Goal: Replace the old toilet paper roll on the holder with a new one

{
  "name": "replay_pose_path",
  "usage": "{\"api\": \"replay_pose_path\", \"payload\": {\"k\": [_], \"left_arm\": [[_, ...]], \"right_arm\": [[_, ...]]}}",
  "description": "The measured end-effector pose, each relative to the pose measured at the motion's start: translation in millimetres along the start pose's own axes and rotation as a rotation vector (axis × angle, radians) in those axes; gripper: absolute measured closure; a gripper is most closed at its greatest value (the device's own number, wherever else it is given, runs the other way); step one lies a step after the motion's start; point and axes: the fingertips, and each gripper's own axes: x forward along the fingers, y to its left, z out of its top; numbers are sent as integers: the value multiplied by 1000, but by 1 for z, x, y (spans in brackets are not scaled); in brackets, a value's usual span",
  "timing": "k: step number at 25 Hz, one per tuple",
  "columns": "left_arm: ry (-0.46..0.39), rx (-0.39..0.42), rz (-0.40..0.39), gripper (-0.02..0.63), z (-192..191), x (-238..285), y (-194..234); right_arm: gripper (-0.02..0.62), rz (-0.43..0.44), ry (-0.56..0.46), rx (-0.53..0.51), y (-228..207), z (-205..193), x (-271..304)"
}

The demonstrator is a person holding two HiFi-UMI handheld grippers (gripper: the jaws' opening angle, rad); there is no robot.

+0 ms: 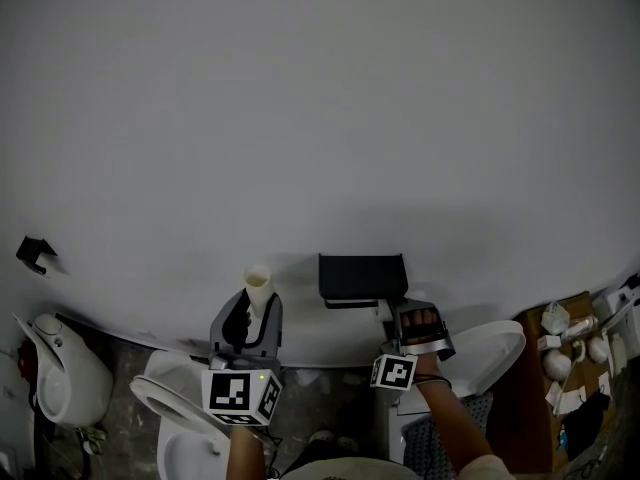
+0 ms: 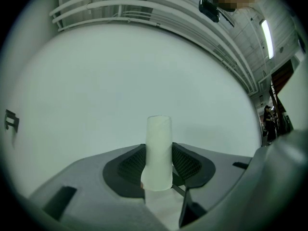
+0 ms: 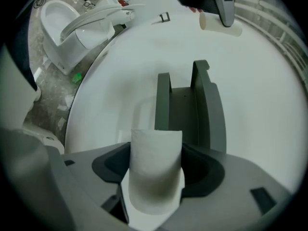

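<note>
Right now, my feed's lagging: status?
Left hand-held gripper grips pale cardboard tube. Right hand-held gripper grips white toilet paper roll, facing black wall holder. Nothing blocking.

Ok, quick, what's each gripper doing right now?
Left gripper: closed on the empty cardboard tube.
Right gripper: closed on the new toilet paper roll.

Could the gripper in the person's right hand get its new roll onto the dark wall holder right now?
Probably yes. The holder sits bare straight ahead of the right gripper, which grips the new roll, with nothing between. The left gripper holds the old tube off to one side.
</note>
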Motion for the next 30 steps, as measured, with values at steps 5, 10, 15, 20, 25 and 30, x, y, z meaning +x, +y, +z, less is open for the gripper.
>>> {"api": "replay_pose_path", "payload": {"k": [5,10,15,20,25,30], "left_arm": [[3,13,30,433,3,-10,14],[12,22,61,433,1,-18,26],[21,28,83,433,-2,-22,31],[27,29,86,433,-5,-23,33],[30,23,77,433,-6,-18,26],[26,18,48,433,-5,-7,15]], "right_arm": [[291,-11,-22,17,-2,23,1],[291,-31,-70,9,-5,53,4],[290,-33,-122,8,-6,75,4],[245,-3,-209,129,-9,97,-6],[219,4,-272,257,-11,103,-30],[313,-37,-391,651,-44,84,-63]]}}
